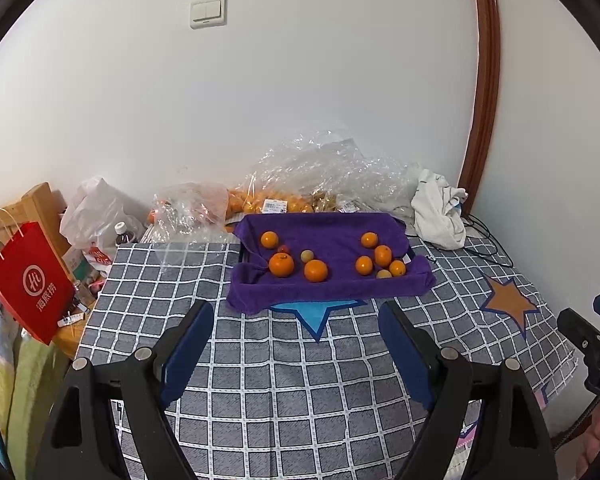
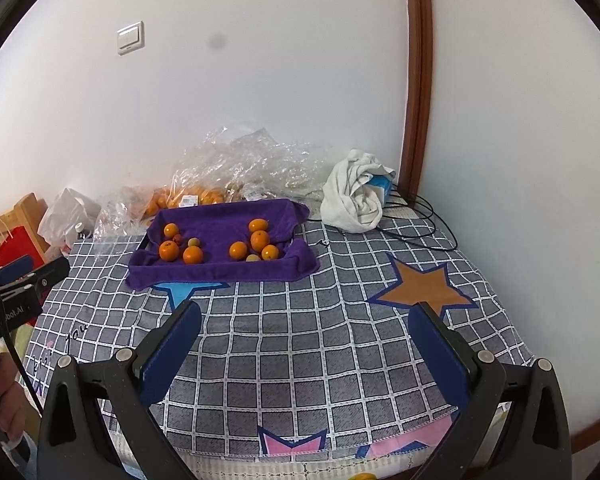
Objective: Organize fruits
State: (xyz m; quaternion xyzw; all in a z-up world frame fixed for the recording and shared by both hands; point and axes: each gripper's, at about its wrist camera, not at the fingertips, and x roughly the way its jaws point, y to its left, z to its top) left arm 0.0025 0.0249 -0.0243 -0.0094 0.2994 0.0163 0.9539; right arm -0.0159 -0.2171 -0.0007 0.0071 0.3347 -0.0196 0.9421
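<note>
The oranges (image 1: 315,270) lie in two clusters on a purple towel (image 1: 328,292) covering a tray on the counter (image 1: 284,364). More fruit sits blurred inside crumpled plastic bags (image 1: 324,176) behind. The left gripper (image 1: 296,344) and right gripper (image 2: 304,344) are both spread wide with nothing between them.

Even soft light, sharp, fisheye-bent dark corners.

Both grippers point forward and downward, side by side. The left gripper (image 1: 296,322) has its blue-padded jaws spread wide with nothing between them; the right gripper (image 2: 306,320) stands likewise wide and empty. A hand (image 2: 8,412) grips the left gripper's handle.
</note>
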